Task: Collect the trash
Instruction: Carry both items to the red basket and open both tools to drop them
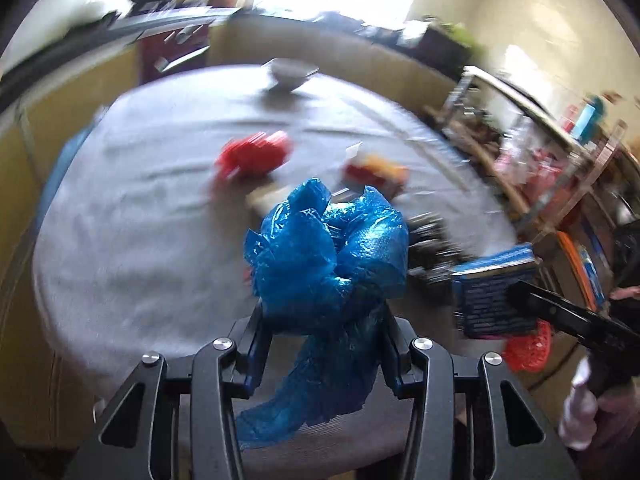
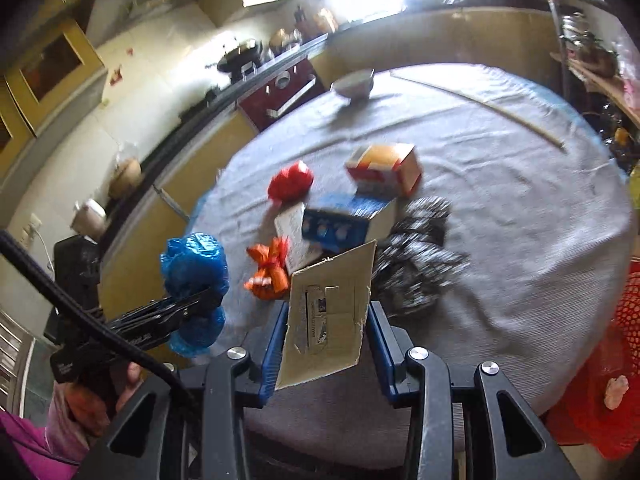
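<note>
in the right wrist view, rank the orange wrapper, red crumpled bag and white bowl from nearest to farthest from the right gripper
1. orange wrapper, just left of the right gripper
2. red crumpled bag, mid-table, farther left
3. white bowl, at the far table edge

A: Where is the plastic bag (image 1: pixel 328 256)?
B: Between the left tongs (image 1: pixel 326 320), above the near part of the bench (image 1: pixel 140 240).
A: And the carton (image 2: pixel 340 280)?
B: Its flap sits between the right tongs (image 2: pixel 326 340), right of the bag.
A: What lies on the bench?
B: A crumpled wrapper (image 2: pixel 290 180) and a second carton (image 2: pixel 386 170) side by side in the middle, a patterned bag (image 2: pixel 416 256) nearer and to the right, a bowl (image 2: pixel 354 84) at the far edge.
</note>
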